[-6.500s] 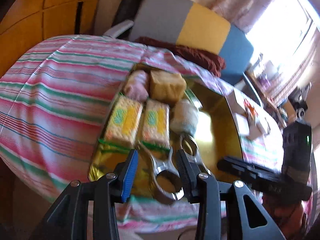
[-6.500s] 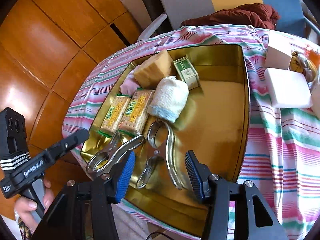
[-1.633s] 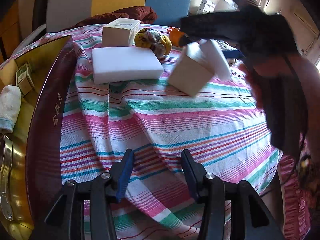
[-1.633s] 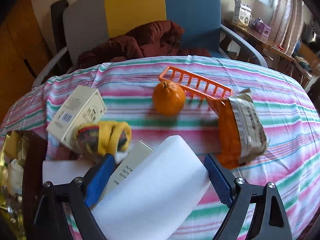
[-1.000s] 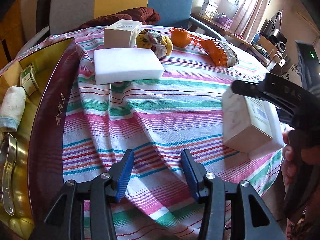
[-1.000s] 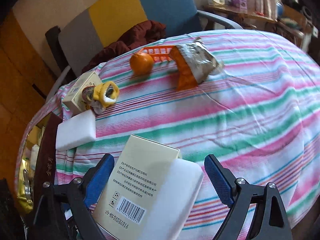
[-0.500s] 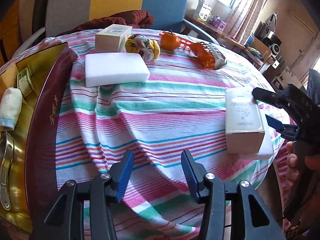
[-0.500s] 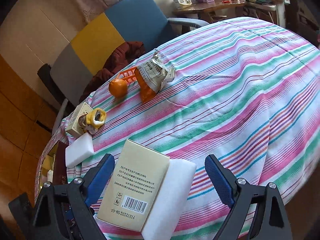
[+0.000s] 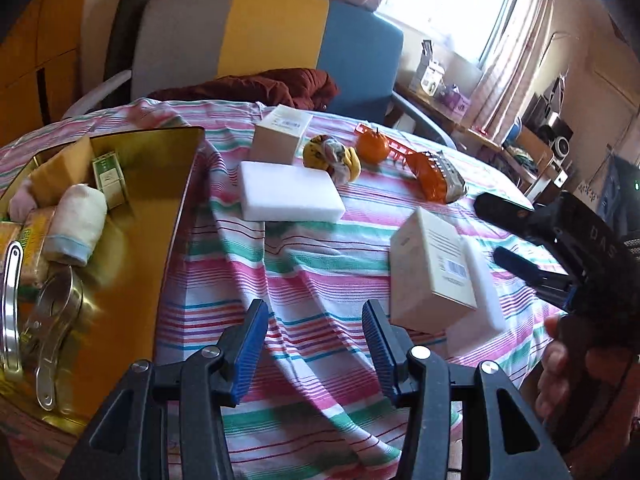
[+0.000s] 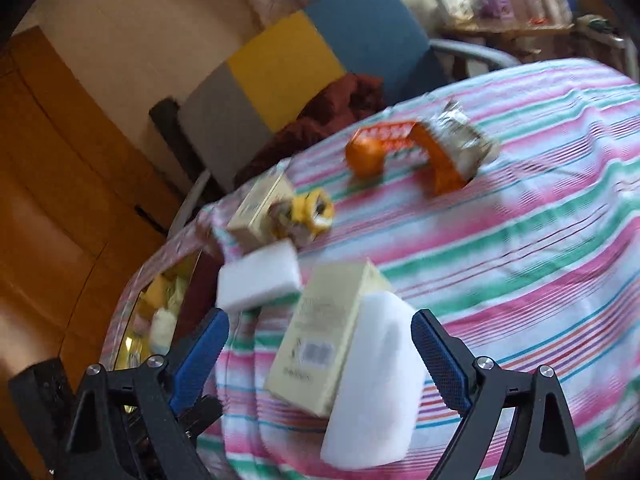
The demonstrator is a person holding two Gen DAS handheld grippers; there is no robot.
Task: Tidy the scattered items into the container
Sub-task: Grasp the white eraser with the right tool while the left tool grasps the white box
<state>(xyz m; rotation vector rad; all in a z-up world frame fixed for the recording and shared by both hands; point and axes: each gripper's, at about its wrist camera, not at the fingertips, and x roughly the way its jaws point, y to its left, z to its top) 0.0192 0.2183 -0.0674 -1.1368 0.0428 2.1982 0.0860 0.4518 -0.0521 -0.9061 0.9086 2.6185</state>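
A cream box point(image 9: 432, 268) and a white sponge point(image 9: 480, 292) lie side by side near the right edge of the striped table. My right gripper point(image 10: 320, 332) is open, and both lie between its wide fingers with a gap on each side. In the left wrist view the right gripper point(image 9: 498, 228) sits just right of them. The gold tin tray point(image 9: 176, 216) at the left holds biscuit packs, a rolled cloth, small boxes and metal clips. My left gripper point(image 9: 314, 312) hovers open and empty over the cloth near the tray.
Another white sponge point(image 9: 290, 192), a second cream box point(image 9: 280, 134), a yellow sock ball point(image 9: 332, 156), an orange point(image 9: 372, 146) and a snack packet point(image 9: 436, 176) lie across the table. A chair point(image 9: 272, 36) with a dark red garment stands behind.
The box and sponge held by the right gripper a second ago now rest near the table edge, free of its pads. The left view has risen, showing more of the tray.
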